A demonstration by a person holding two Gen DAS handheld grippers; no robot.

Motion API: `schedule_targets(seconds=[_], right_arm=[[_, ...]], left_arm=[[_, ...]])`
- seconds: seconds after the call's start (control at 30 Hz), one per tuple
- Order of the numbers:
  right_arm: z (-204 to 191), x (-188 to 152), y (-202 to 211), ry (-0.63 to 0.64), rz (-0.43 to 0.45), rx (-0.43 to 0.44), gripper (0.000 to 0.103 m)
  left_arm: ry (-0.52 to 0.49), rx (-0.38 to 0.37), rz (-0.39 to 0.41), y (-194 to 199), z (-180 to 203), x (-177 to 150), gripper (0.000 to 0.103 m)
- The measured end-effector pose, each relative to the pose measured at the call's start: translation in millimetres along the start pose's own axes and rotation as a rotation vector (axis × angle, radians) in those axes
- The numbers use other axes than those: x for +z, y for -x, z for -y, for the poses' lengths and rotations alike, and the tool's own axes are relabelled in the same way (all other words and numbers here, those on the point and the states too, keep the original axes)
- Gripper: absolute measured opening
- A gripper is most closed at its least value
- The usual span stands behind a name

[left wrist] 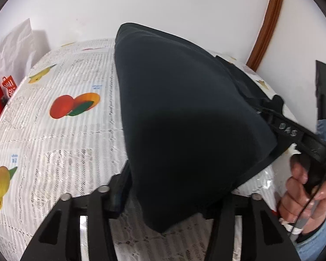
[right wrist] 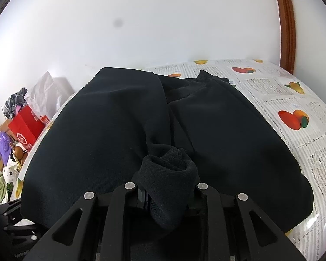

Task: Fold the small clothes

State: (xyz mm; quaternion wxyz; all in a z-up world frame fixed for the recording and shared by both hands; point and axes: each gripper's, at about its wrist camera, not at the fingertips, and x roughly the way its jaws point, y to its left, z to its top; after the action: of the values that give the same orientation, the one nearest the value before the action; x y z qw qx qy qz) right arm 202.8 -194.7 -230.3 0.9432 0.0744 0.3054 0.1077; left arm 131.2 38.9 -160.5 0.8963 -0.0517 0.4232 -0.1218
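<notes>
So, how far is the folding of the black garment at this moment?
Done: the black garment lies doubled over itself on the fruit-print tablecloth. In hand: the right gripper is shut on a bunched ribbed cuff, while the left gripper stands open with a fabric corner between its fingers, not pinched. Left: the right half around the waistband looks rumpled, so probably smoothing and one more fold.

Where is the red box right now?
In the right wrist view, the red box sits far left, off the table edge, beside the white paper bag.

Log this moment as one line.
garment: black knit garment, folded on fruit-print tablecloth | left gripper: open | right gripper: gripping cuff
</notes>
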Motion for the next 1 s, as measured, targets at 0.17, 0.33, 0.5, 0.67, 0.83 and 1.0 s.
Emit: schedule_targets(seconds=[0.17, 0.33, 0.5, 0.67, 0.83, 1.0], right_arm=[[17, 4, 32, -0.044, 0.121, 0.055, 0.016], [68, 0, 68, -0.207, 0.21, 0.034, 0.016], [76, -10, 45, -0.187, 0.048, 0.02, 0.023], [81, -3, 49, -0.186, 0.064, 0.043, 0.042], [82, 10, 29, -0.2, 0.037, 0.049, 0.044], [76, 20, 12, -0.178, 0.003, 0.039, 0.012]], left_arm=[[-0.026, 0.02, 0.014, -2, 1, -1, 0.054], [-0.035, 0.009, 0.013, -4, 2, -1, 0.054], [-0.032, -0.012, 0.014, -4, -1, -1, 0.053], [-0.049, -0.108, 0.08, 14, -9, -4, 0.061], [-0.063, -0.082, 0.036, -1, 3, 5, 0.061], [-0.077, -0.032, 0.006, -14, 14, 10, 0.065]])
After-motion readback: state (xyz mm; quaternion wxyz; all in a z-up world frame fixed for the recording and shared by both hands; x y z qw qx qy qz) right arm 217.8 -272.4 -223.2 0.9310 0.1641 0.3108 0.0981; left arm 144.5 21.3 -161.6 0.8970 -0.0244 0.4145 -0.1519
